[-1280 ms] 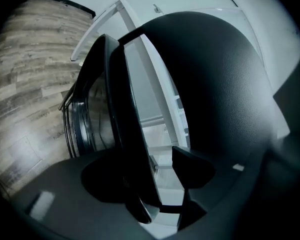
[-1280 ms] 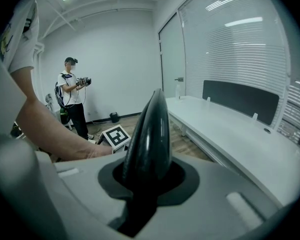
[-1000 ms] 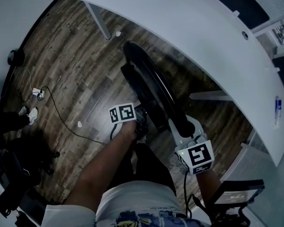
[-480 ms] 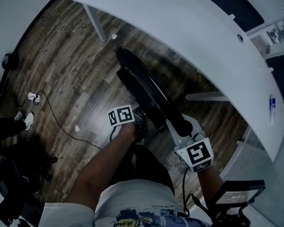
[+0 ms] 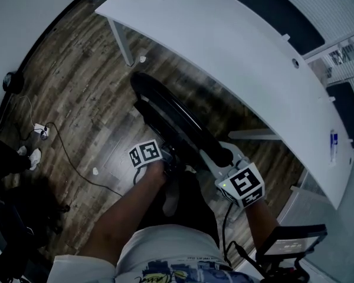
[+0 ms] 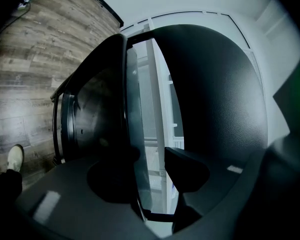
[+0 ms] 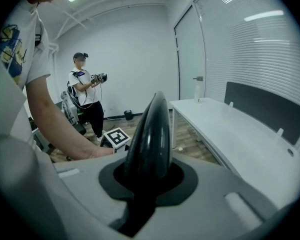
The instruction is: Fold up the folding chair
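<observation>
Two grippers of mine meet one black folding chair [image 5: 176,121], folded nearly flat and turned on edge over the dark wood-plank floor [image 5: 76,93], just beside a long white curved surface [image 5: 242,52]. My right gripper [image 7: 149,179] has just been closing its jaws, which clamp the chair's rounded rim. My left gripper [image 6: 151,166] straddles a thin chair edge; whether its jaws press it I cannot tell. Open floor lies leftward, crossed by a black cable [image 5: 71,153]. My arms hide the chair's near end.
</observation>
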`<act>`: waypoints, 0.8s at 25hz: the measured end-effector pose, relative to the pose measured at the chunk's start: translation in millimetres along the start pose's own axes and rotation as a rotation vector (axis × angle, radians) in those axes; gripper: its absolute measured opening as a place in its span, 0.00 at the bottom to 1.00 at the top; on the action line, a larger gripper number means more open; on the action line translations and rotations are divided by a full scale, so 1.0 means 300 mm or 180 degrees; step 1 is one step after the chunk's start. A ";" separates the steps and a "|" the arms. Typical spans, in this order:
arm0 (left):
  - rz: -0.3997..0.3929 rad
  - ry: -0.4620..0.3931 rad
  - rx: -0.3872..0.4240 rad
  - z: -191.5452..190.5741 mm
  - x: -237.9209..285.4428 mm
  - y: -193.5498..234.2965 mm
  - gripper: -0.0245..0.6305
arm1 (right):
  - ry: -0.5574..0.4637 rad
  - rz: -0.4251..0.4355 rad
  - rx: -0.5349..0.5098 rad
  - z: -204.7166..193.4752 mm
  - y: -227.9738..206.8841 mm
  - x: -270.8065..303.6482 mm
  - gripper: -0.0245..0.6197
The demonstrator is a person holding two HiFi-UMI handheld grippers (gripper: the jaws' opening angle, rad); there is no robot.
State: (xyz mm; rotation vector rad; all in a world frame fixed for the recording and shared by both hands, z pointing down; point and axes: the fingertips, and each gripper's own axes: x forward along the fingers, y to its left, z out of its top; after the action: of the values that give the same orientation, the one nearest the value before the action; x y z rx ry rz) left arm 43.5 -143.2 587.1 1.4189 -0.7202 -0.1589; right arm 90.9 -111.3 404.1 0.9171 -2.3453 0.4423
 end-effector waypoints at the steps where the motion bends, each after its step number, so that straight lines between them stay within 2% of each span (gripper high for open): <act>1: 0.0020 -0.0039 0.0027 0.015 0.010 -0.006 0.33 | -0.0027 0.0044 0.0010 0.004 -0.023 0.004 0.12; 6: 0.0145 -0.0307 -0.0016 0.104 0.128 -0.020 0.33 | -0.0098 0.0365 -0.0013 0.016 -0.189 0.056 0.12; 10: 0.0178 -0.0586 -0.0120 0.147 0.145 -0.009 0.33 | -0.0104 0.0618 -0.0247 0.033 -0.217 0.088 0.13; 17: 0.0122 -0.0720 -0.0175 0.153 0.165 -0.006 0.33 | -0.0094 0.0671 -0.0389 0.028 -0.234 0.095 0.13; 20: 0.0173 -0.0702 -0.0173 0.140 0.277 -0.025 0.33 | -0.0129 0.0714 -0.0331 -0.005 -0.357 0.072 0.13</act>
State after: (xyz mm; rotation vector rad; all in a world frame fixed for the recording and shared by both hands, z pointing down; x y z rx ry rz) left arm 88.2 -222.2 609.2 1.3411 -0.9282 -0.2936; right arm 153.4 -197.6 428.8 0.6231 -2.4941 0.3886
